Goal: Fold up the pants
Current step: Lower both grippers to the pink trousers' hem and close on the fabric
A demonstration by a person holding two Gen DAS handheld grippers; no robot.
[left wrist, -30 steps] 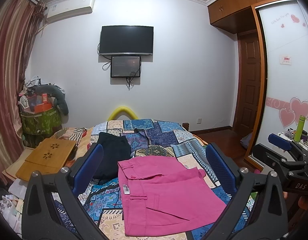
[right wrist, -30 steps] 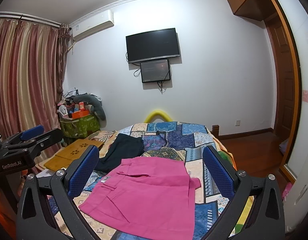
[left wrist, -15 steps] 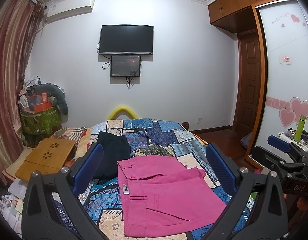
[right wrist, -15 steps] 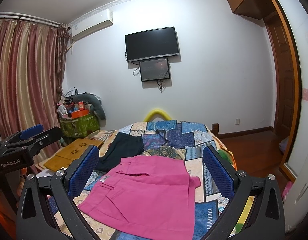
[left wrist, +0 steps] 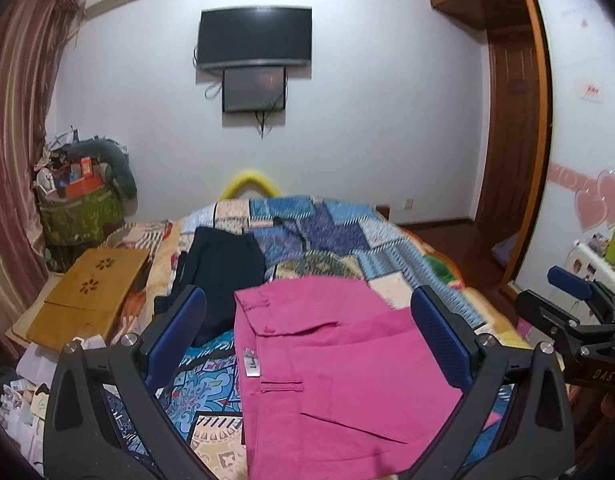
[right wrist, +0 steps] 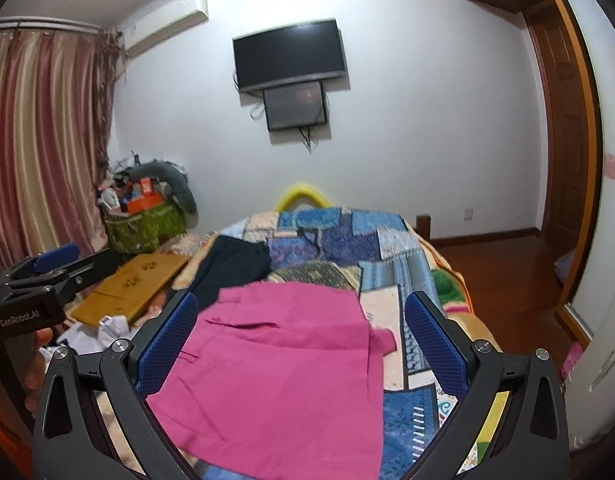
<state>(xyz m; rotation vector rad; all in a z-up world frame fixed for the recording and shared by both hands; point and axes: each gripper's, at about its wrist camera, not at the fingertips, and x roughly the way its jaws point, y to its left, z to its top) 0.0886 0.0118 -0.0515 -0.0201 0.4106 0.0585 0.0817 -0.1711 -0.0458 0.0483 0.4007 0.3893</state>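
A dark garment (left wrist: 223,264) lies near the left edge of the patchwork-covered bed (left wrist: 347,236), a wooden board (left wrist: 87,292) just beside that edge (television (left wrist: 255,38) on the far wall).

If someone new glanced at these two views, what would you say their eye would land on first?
Most likely the bright pink pants, lying partly folded on the patchwork bedspread right in front of both open claws, the left claw and the right claw. Next, the dark garment beside them on the left, and the black TV on the far white wall.
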